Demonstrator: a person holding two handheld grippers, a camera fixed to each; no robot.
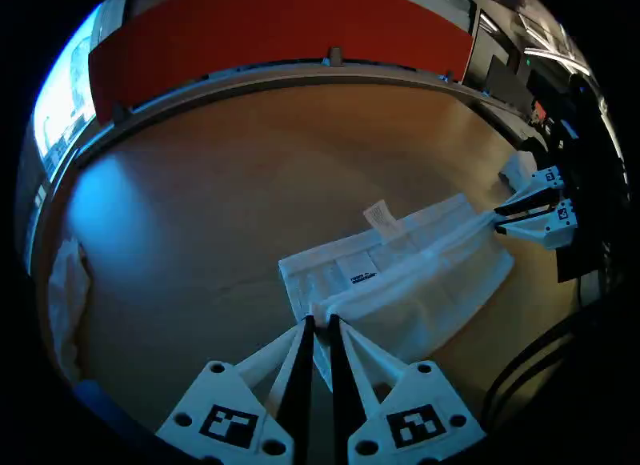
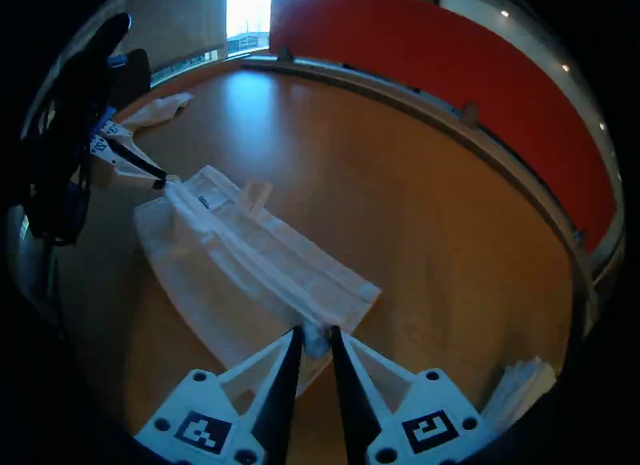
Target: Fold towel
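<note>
1. The towel (image 1: pixel 416 281) lies on the bench (image 1: pixel 240 185), just below centre in the left gripper view. It looks doubled lengthwise, with a raised fold running between the claws.
2. The left claw (image 1: pixel 318 330) is clamped on the towel's near end at 6 o'clock. The right claw (image 2: pixel 314 337) pinches the opposite end, at 6 o'clock in its own view.
3. The step in hand seems to be carrying a lengthwise fold across.
4. Next, both claws should travel together with the edge taut, then lay it square.

Our left gripper (image 1: pixel 320 319) and right gripper (image 2: pixel 312 330) had white tapering fingers (image 1: pixel 272 357), black inner pads (image 1: pixel 300 373), square black-and-white tags (image 1: pixel 229 426) and round screw holes (image 1: pixel 217 367).
</note>
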